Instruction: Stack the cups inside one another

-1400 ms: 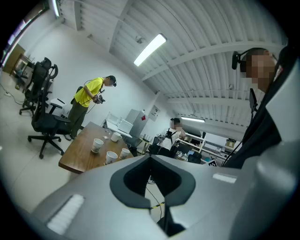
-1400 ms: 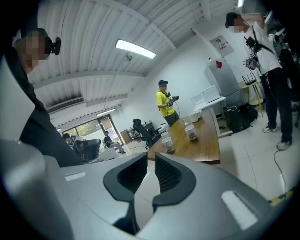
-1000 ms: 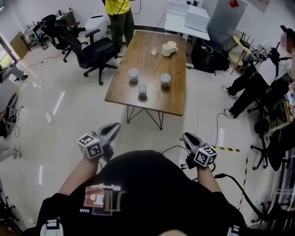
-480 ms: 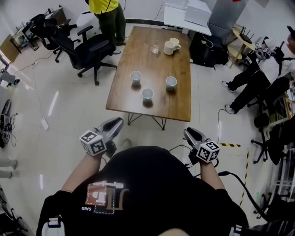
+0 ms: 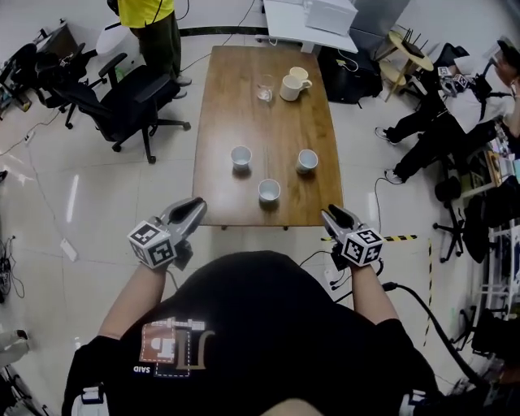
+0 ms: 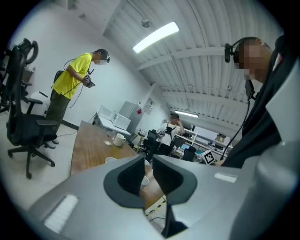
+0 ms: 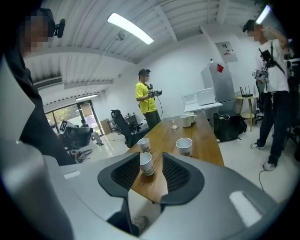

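Note:
Three white paper cups stand apart on the wooden table (image 5: 244, 65): one on the left (image 5: 240, 155), one on the right (image 5: 307, 159), one nearest me (image 5: 269, 190). My left gripper (image 5: 195, 208) hovers just short of the table's near left corner, its jaws a narrow slit apart with nothing in them. My right gripper (image 5: 329, 215) hangs off the near right corner. Its jaws have just been opening and stand wide and empty. In the right gripper view the nearest cup (image 7: 146, 163) shows through the gap, well ahead of the fingertips.
A white mug (image 5: 294, 84) and a clear glass (image 5: 265, 89) sit at the table's far end. A black office chair (image 5: 122, 93) and a standing person in yellow (image 5: 150, 24) are at the left. A seated person (image 5: 455, 122) and striped floor tape (image 5: 398, 239) are at the right.
The table has drawn much closer in the head view. Both grippers have travelled forward from open floor to its near edge. The cups have not moved.

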### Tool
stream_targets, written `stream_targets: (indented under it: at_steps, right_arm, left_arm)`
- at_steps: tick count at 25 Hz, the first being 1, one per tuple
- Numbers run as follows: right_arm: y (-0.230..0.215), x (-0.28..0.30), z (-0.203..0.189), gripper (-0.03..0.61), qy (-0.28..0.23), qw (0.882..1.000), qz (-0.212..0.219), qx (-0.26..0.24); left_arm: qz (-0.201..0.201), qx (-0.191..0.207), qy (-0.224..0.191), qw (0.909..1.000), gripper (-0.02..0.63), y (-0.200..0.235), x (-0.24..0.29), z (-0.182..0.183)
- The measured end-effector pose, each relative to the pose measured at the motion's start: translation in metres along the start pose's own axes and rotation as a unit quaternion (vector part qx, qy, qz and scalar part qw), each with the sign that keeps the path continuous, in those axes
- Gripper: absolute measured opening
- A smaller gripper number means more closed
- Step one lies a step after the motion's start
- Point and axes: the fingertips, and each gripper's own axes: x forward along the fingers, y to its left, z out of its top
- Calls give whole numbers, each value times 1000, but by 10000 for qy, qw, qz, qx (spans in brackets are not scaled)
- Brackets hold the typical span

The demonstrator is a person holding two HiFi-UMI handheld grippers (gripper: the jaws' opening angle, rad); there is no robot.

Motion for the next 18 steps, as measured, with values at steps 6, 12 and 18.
stream_targets:
  at_steps: [6, 12, 18]
  right_arm:
    - [-41, 54, 34, 175, 300, 9980, 98, -540]
    - [-75, 116, 37, 185, 1070, 9743, 707, -1852]
    - [-89, 153, 15, 187, 1733, 9230, 1173, -3228]
  left_arm:
    - [376, -115, -68, 9992, 28, 21, 13, 6]
    - [1152, -170, -282, 9928, 28, 14, 32, 13]
    - [1605, -326, -346, 9859, 28, -5, 60, 4]
